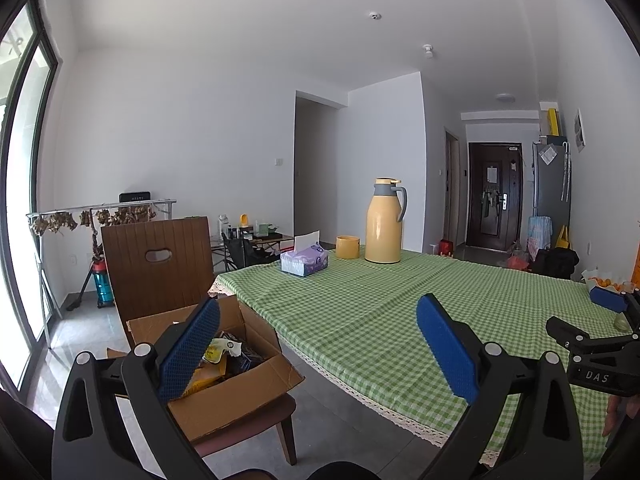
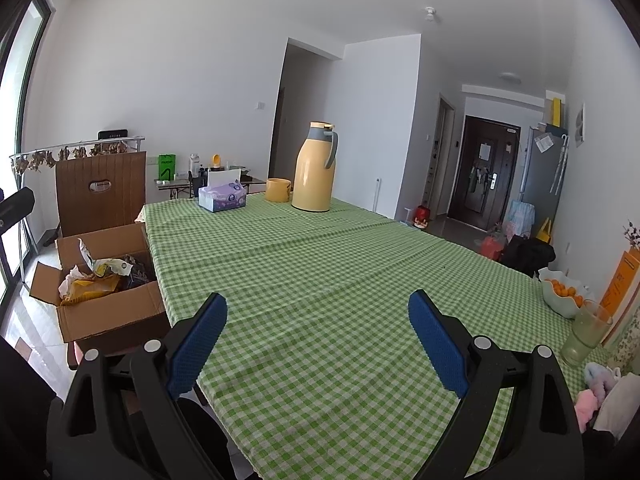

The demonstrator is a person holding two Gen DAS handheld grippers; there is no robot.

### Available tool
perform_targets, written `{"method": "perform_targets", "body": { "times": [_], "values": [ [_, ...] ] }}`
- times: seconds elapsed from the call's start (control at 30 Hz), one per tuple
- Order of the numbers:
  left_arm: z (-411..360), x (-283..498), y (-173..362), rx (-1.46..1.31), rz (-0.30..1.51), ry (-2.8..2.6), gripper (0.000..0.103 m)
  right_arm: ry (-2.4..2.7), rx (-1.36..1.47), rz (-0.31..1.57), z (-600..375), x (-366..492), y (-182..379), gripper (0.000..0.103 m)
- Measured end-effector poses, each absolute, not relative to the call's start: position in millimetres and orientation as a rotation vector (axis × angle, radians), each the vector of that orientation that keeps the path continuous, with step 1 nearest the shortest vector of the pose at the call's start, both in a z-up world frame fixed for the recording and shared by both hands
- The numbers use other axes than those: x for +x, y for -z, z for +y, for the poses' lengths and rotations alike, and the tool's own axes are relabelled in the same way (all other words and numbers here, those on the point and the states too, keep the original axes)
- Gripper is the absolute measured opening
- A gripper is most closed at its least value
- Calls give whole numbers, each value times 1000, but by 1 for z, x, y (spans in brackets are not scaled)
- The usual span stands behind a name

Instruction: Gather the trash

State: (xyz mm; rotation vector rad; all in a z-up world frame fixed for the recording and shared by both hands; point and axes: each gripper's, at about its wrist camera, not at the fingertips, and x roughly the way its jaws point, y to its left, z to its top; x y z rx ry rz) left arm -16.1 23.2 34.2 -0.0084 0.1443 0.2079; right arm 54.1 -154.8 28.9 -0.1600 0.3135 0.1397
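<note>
On the brown wooden chair (image 2: pixel 100 196) beside the green-checked tabletop (image 2: pixel 320 272), crumpled wrappers (image 2: pixel 96 280), seemingly trash, are lying in an open cardboard box (image 2: pixel 112 316); left claw (image 1: pixel 318 344) and right claw (image 2: pixel 318 340) are gaping wide, gripping nothing.

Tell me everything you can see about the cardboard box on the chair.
The cardboard box is plain brown corrugated card, its flaps folded open and outward. It sits upright on the seat of a brown wooden chair beside the table's left edge. Inside lies crumpled trash: yellow packaging, white wrappers and something dark. Neither gripper touches it.
</note>
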Motion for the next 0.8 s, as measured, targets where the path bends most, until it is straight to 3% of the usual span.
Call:
{"method": "perform_targets", "body": {
  "times": [0.8],
  "values": [
    [19, -7, -24, 12, 208, -193, 96, -136, -120, 344, -165, 62, -22, 88]
  ]
}}
